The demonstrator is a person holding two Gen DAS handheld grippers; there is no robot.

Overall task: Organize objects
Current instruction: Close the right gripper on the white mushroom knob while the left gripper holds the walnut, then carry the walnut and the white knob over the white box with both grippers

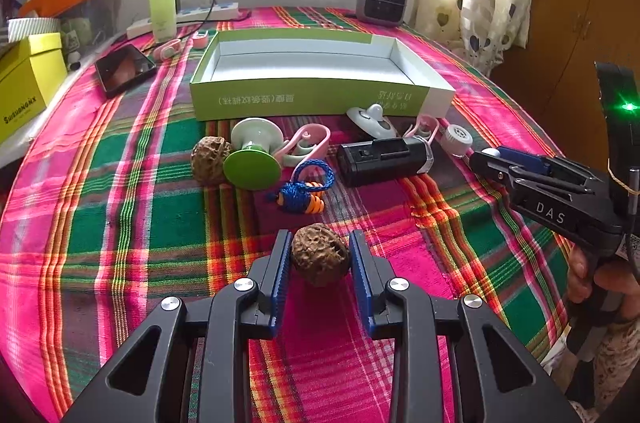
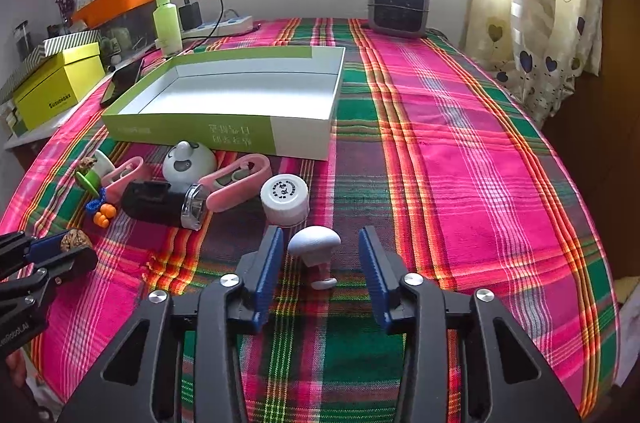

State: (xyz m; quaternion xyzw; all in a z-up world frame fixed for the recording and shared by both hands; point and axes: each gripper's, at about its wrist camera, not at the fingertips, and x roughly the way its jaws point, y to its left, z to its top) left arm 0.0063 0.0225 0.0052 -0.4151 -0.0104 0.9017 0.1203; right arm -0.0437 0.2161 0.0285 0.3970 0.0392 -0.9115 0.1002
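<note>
My left gripper (image 1: pixel 320 249) is open around a brown walnut (image 1: pixel 319 254) lying on the plaid cloth; the left pad touches it and the right pad stands a little off. My right gripper (image 2: pixel 320 243) is open around a small white mushroom-shaped piece (image 2: pixel 314 242), with gaps on both sides. An open green and white box (image 1: pixel 316 99) stands behind, empty inside. In front of the box lie a second walnut (image 1: pixel 210 159), a green and white spool (image 1: pixel 252 159), pink clips (image 1: pixel 306 143), a blue and orange knot toy (image 1: pixel 300 195), a black flashlight (image 1: pixel 384 159) and a white cap (image 2: pixel 285 199).
A phone (image 1: pixel 124 69), a green bottle (image 1: pixel 162 3), a power strip (image 1: pixel 192 17) and a yellow box (image 1: pixel 28 83) stand at the left. A grey heater (image 2: pixel 398 5) stands at the back. Curtains (image 2: pixel 552 15) hang on the right past the table edge.
</note>
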